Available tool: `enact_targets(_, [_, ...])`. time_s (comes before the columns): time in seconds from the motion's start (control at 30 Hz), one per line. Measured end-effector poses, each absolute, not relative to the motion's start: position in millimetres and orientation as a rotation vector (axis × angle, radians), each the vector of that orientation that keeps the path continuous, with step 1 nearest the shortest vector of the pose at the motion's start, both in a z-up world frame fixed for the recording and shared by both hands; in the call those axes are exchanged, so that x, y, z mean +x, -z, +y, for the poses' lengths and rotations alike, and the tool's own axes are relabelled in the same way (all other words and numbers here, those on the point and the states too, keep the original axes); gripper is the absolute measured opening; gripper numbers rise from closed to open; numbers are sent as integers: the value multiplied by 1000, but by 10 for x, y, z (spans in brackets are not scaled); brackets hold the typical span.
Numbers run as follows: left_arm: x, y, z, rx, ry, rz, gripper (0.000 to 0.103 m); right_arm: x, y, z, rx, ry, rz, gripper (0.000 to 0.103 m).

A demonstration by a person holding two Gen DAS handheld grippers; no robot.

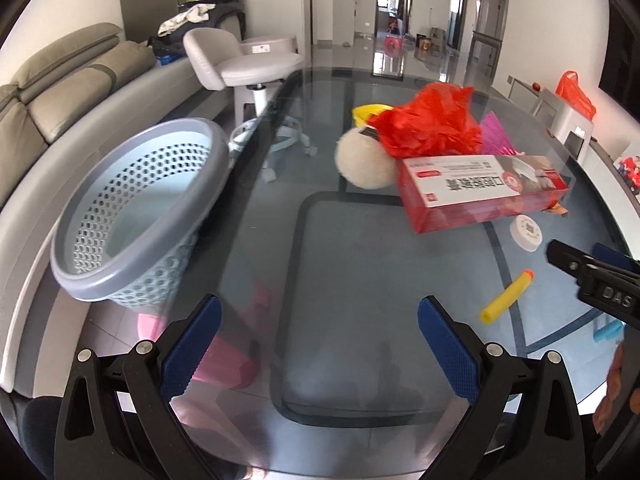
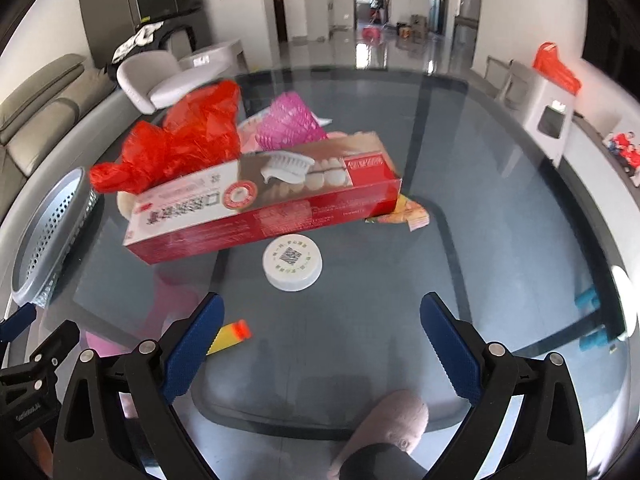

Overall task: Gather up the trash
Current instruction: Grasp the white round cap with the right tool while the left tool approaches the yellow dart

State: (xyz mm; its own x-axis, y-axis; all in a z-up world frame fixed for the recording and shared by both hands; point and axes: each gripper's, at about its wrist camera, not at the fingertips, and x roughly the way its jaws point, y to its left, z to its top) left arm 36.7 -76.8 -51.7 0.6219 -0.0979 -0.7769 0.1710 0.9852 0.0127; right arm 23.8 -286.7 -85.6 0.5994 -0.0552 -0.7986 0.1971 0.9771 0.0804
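A grey perforated basket (image 1: 132, 216) lies tilted on the left of the glass table (image 1: 360, 280); its rim shows in the right wrist view (image 2: 52, 232). A red toothpaste box (image 1: 484, 192) (image 2: 264, 208), a crumpled red plastic bag (image 1: 432, 120) (image 2: 180, 140), a white fluffy ball (image 1: 362, 160), a white round lid (image 1: 527, 233) (image 2: 293, 263), a yellow foam dart (image 1: 506, 297) (image 2: 232, 336) and a pink shuttlecock-like item (image 2: 288, 122) lie on the table. My left gripper (image 1: 320, 348) is open and empty. My right gripper (image 2: 320, 348) is open and empty, just short of the lid.
A white swivel stool (image 1: 244, 64) and a grey sofa (image 1: 48, 92) stand to the left. A colourful wrapper (image 2: 404, 212) lies beside the box. A slipper (image 2: 388, 424) shows under the glass. A white cabinet with an orange bag (image 2: 556, 68) stands at the right.
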Motion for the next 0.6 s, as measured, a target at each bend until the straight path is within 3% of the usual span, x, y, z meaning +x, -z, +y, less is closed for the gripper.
enact_targets(0.33, [346,575,-1016,107,186,887,97,535,997,-2897,136,102,937,94])
enact_targets(0.47, [366,591,-1008,104,184,892,97,658,1035,-2863,116,107,951,78])
enact_targets(0.6, [385,612,-994,101,181,897,97,724,1078,-2841,124,102,966,75])
